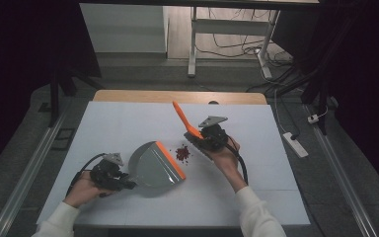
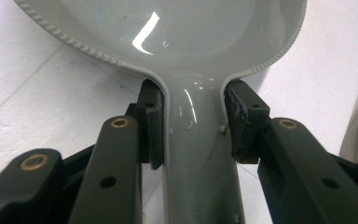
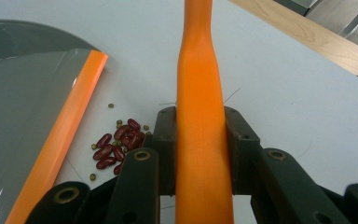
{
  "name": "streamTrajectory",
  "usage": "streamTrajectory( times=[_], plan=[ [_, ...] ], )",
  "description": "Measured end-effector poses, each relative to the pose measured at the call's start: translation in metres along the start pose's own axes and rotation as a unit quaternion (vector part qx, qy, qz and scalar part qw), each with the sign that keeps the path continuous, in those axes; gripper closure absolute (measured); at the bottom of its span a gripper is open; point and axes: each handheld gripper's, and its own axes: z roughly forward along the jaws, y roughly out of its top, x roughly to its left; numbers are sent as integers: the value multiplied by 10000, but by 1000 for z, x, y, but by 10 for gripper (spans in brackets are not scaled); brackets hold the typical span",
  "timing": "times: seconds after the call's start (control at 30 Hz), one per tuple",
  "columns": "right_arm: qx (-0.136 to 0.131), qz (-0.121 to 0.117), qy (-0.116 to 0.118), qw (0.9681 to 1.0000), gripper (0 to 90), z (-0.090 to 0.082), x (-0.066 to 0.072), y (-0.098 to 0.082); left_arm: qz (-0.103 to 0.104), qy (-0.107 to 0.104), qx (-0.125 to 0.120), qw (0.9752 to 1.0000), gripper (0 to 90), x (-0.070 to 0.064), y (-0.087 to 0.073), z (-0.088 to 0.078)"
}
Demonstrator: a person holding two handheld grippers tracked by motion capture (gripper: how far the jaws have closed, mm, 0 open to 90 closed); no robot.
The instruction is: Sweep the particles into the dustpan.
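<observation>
High view, grey plastic dustpan with orange lip (image 1: 154, 166) held by left gripper (image 1: 123, 183), red beans (image 1: 182, 153) between lip and right gripper (image 1: 197, 140); left gripper view, pads (image 2: 150, 122) clamped on dustpan handle; right gripper view, orange brush handle (image 3: 199, 121) pinched between pads (image 3: 167, 140), beans just left.

Beans (image 1: 182, 153) beside grey dustpan (image 1: 155, 165)

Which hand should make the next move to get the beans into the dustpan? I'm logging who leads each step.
Right, probably. The right tool grips the orange brush beside the beans; the left tool just steadies the dustpan, whose orange lip faces them.
</observation>
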Motion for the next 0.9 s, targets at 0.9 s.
streamTrajectory(
  times=[0.9],
  plan=[
    [273, -311, 79, 9991, 694, 28, 20, 2, -175, -186, 111, 9996, 623, 4, 2, 5]
  ],
)
